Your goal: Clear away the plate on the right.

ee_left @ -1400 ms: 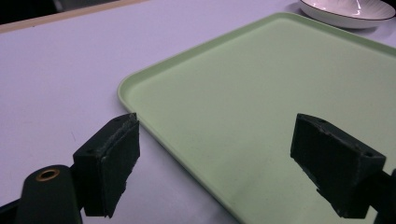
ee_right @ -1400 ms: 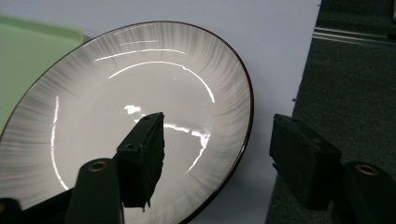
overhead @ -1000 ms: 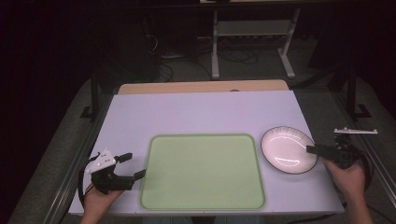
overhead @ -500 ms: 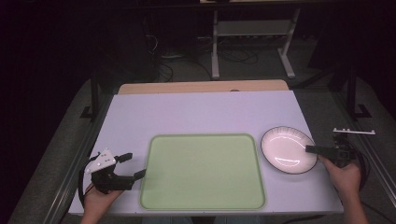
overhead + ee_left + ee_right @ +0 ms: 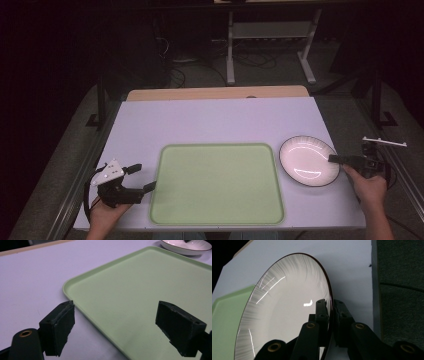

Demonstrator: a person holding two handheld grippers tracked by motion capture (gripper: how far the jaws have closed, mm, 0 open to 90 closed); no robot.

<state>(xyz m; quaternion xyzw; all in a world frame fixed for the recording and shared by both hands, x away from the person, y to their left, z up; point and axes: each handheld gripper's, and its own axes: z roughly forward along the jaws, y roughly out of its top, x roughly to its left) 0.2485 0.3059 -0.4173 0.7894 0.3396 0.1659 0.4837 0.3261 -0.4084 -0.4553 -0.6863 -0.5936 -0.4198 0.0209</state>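
At the lower left of the high view, the left gripper (image 5: 142,178) is black with a grey three-cornered plate on top. In its own view, the jaws end in blocky black pads, with a brass-ringed screw lower left. The right gripper (image 5: 330,315) has slim black arms with brass rivets; its cable seems dark.
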